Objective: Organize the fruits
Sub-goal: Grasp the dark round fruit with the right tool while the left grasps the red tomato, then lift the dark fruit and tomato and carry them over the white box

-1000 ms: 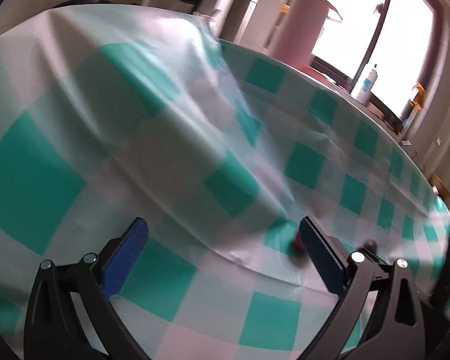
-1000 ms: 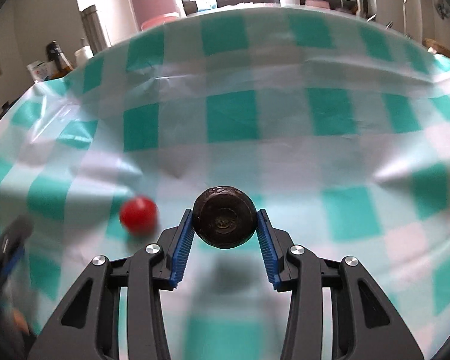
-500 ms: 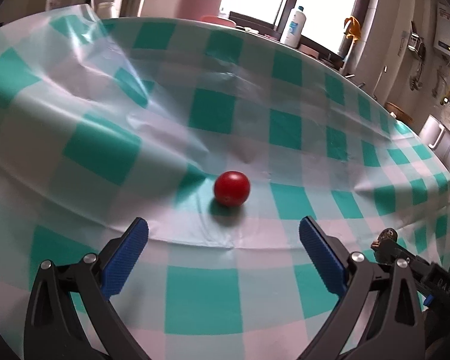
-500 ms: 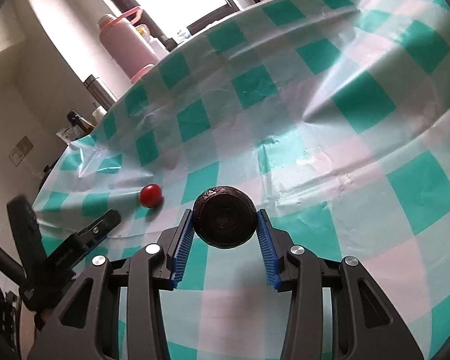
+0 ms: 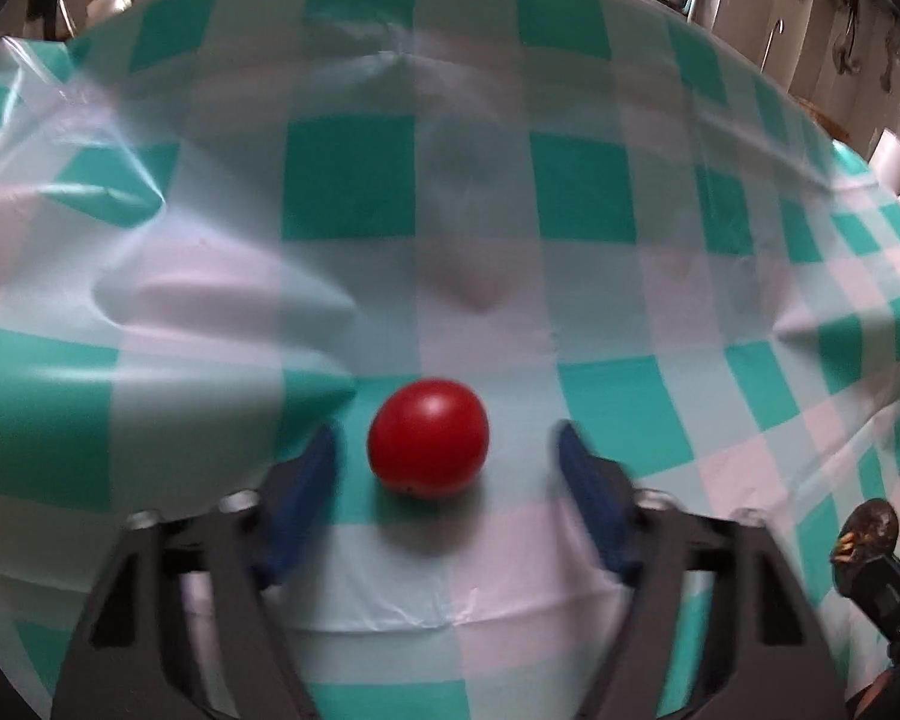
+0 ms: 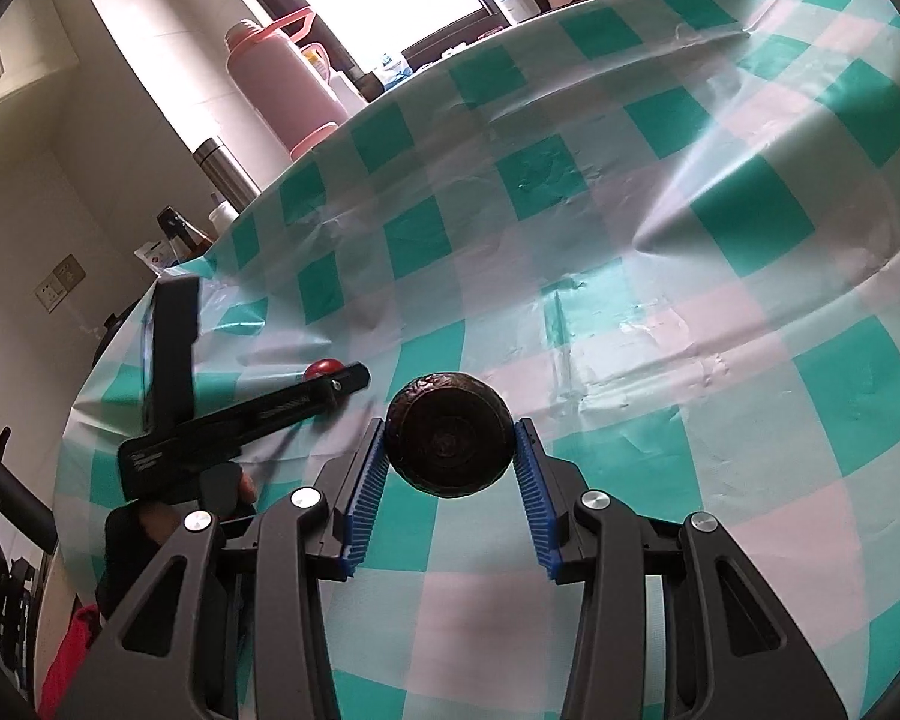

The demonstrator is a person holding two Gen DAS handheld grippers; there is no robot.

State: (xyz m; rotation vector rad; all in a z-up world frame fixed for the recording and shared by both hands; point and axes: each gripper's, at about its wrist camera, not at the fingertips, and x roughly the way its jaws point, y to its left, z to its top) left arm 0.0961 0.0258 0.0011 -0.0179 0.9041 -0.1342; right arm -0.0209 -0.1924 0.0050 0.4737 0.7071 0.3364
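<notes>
A: Which step is this?

B: Picking up the tomato [image 5: 427,437] from the tablecloth [image 5: 582,192]. The left gripper [image 5: 444,456] is closing around it, pads not touching yet.

A: And the right gripper [image 6: 450,468]?

B: Clamped on 1 dark fruit [image 6: 448,439], raised. Next: finish the squeeze gently, then lift.

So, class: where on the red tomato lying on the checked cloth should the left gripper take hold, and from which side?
Across its widest middle, from above and behind. The tomato is round, so pads grip best there; the left gripper already straddles it, jaws closing.
</notes>
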